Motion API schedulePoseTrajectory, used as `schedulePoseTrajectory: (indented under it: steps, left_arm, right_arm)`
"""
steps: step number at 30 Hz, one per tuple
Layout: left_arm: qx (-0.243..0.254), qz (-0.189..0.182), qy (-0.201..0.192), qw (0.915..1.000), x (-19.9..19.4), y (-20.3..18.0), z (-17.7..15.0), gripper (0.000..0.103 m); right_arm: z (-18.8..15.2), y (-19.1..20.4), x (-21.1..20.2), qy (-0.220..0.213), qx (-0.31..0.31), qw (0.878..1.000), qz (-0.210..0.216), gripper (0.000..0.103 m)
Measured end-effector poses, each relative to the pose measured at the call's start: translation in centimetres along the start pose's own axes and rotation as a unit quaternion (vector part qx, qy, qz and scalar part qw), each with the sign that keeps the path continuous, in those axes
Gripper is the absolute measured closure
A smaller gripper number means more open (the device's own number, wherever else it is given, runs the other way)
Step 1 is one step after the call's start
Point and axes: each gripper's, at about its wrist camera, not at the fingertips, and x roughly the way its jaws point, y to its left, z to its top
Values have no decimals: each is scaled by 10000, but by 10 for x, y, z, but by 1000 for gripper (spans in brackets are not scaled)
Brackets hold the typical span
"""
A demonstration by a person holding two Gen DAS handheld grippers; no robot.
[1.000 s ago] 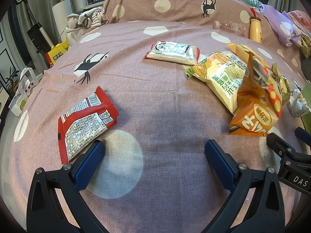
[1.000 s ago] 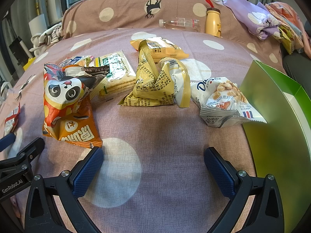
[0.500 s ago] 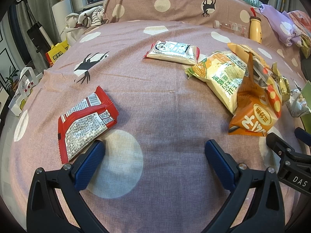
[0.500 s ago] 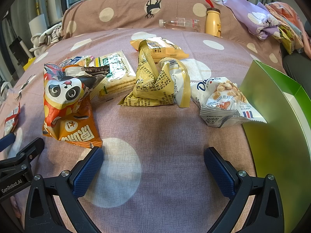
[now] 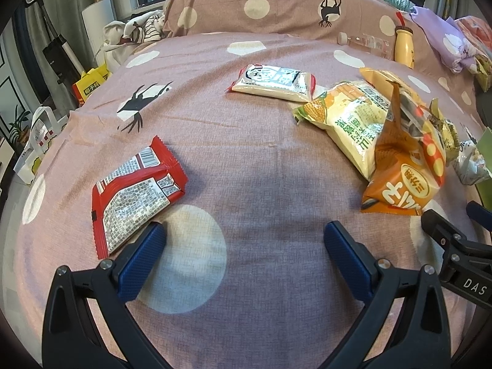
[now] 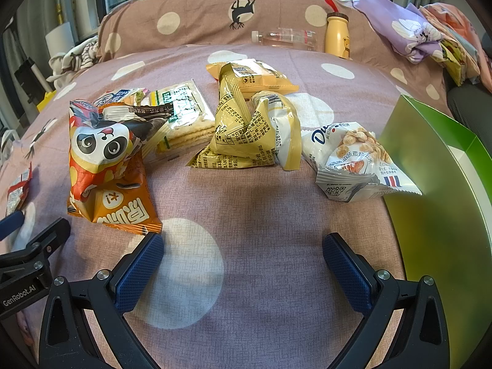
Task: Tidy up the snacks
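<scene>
Snack packs lie on a pink dotted bedspread (image 5: 252,160). In the left wrist view a red pack (image 5: 135,193) lies just ahead of my open, empty left gripper (image 5: 244,240). A white pack (image 5: 273,83), a green-and-white pack (image 5: 353,123) and an orange pack (image 5: 402,181) lie to the right. In the right wrist view my right gripper (image 6: 243,249) is open and empty. Ahead of it are the orange panda pack (image 6: 107,166), a cracker pack (image 6: 184,113), yellow packs (image 6: 246,129) and a white nut pack (image 6: 353,163).
A green box (image 6: 436,203) stands open at the right. A clear bottle (image 6: 286,37) and a yellow bottle (image 6: 336,35) rest against the pillow at the back. Clothes (image 6: 430,40) are piled at the far right. The bed's left edge drops to bags (image 5: 37,141) on the floor.
</scene>
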Motion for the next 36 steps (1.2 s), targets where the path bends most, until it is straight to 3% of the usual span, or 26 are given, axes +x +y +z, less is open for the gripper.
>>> schedulePoseTrajectory:
  steps: [36]
  left_arm:
    - [-16,-34,-3,10000,0,0,2,0]
  right_arm:
    - [0,0,0,0,-1,10000,0,0]
